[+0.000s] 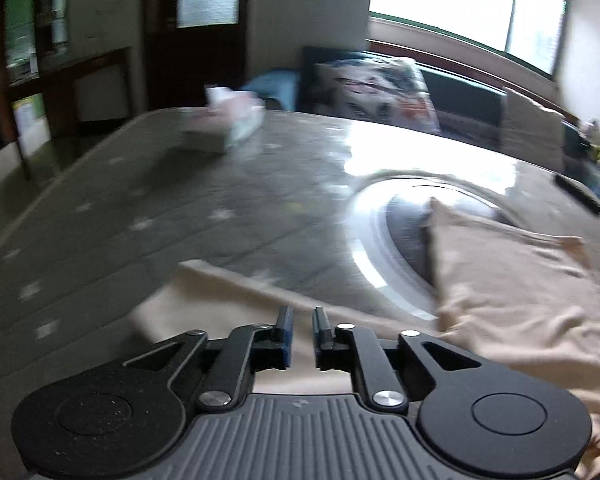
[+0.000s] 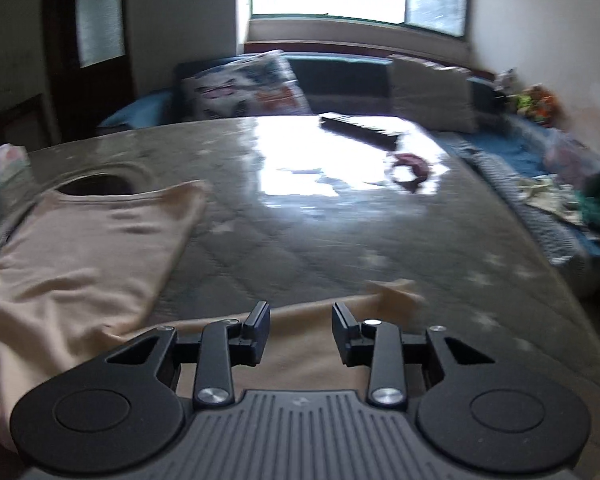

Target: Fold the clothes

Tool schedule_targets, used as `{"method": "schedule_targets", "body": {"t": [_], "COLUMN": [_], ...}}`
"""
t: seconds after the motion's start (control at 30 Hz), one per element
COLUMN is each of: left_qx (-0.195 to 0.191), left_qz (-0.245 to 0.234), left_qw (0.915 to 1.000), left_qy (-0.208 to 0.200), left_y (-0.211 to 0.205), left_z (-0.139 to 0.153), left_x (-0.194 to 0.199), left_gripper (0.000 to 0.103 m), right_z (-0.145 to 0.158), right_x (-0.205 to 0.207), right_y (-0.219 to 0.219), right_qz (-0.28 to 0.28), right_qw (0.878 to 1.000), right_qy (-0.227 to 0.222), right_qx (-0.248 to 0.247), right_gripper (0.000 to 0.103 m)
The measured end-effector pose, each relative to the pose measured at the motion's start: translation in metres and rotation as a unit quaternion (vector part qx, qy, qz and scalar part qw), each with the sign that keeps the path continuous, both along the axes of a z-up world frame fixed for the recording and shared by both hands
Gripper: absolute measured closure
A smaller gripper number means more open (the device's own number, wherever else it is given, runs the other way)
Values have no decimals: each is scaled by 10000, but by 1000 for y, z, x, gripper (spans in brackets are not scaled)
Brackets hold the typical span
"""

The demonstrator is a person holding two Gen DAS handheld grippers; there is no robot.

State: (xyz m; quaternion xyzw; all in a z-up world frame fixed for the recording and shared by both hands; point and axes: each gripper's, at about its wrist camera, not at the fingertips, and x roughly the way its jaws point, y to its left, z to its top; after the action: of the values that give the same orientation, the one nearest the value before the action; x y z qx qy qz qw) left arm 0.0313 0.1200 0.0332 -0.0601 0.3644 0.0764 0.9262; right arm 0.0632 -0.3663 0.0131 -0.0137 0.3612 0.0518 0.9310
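A beige garment (image 1: 512,280) lies spread on the grey quilted table top (image 1: 220,200), its folded part to the right and a flat strip running under my left gripper (image 1: 302,314). The left gripper hangs just above that strip with a narrow gap between its blue pads and holds nothing. In the right wrist view the same garment (image 2: 84,248) lies at the left and passes under my right gripper (image 2: 301,310), which is open wide and empty above the cloth's edge.
A round glass turntable (image 1: 380,240) sits partly under the garment. A tissue box (image 1: 236,124) stands at the table's far side. A dark remote (image 2: 360,126) and a purple hair tie (image 2: 410,170) lie far right. A sofa with cushions (image 2: 244,84) stands behind.
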Motion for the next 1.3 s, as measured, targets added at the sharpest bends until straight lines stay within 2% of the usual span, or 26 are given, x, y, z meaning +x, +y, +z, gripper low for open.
{"method": "schedule_targets", "body": {"t": [0.03, 0.27, 0.4, 0.63, 0.73, 0.77, 0.83, 0.87, 0.93, 0.97, 1.17, 1.3], "left_qx": [1, 8, 46, 251, 244, 225, 178, 159, 128, 149, 353, 446], "left_qz": [-116, -690, -826, -965, -1001, -1022, -1112, -1173, -1284, -1309, -1070, -983], "left_qw": [9999, 9975, 9963, 9946, 9941, 9939, 9932, 9926, 9914, 9911, 9936, 9941], "left_qy": [14, 127, 220, 299, 342, 344, 312, 276, 218, 190, 26, 99], "left_y": [-8, -53, -66, -81, -83, -83, -83, -83, -83, -84, -80, -77], "left_z": [0, -8, -14, -33, -38, -40, -41, -41, -41, -41, -39, -43], "left_x": [8, 72, 108, 159, 172, 175, 180, 182, 186, 187, 202, 213], "left_gripper": [78, 69, 68, 58, 58, 59, 64, 70, 91, 94, 97, 96], "right_z": [0, -3, -7, -12, -15, -15, -15, -15, -15, -15, -13, -14], "right_x": [4, 43, 71, 111, 129, 133, 140, 144, 148, 152, 173, 193], "right_y": [5, 28, 37, 53, 61, 63, 66, 68, 70, 73, 87, 100], "right_qz": [100, 595, 758, 952, 1002, 1021, 1046, 1060, 1086, 1099, 1117, 1190], "right_qw": [9999, 9969, 9943, 9913, 9908, 9907, 9906, 9906, 9906, 9908, 9923, 9917], "right_qy": [35, 316, 464, 584, 598, 600, 600, 598, 586, 576, 406, 380], "right_qx": [39, 416, 589, 695, 680, 675, 646, 628, 582, 544, 362, 293], "right_gripper": [70, 70, 71, 73, 78, 79, 88, 90, 99, 99, 100, 99]}}
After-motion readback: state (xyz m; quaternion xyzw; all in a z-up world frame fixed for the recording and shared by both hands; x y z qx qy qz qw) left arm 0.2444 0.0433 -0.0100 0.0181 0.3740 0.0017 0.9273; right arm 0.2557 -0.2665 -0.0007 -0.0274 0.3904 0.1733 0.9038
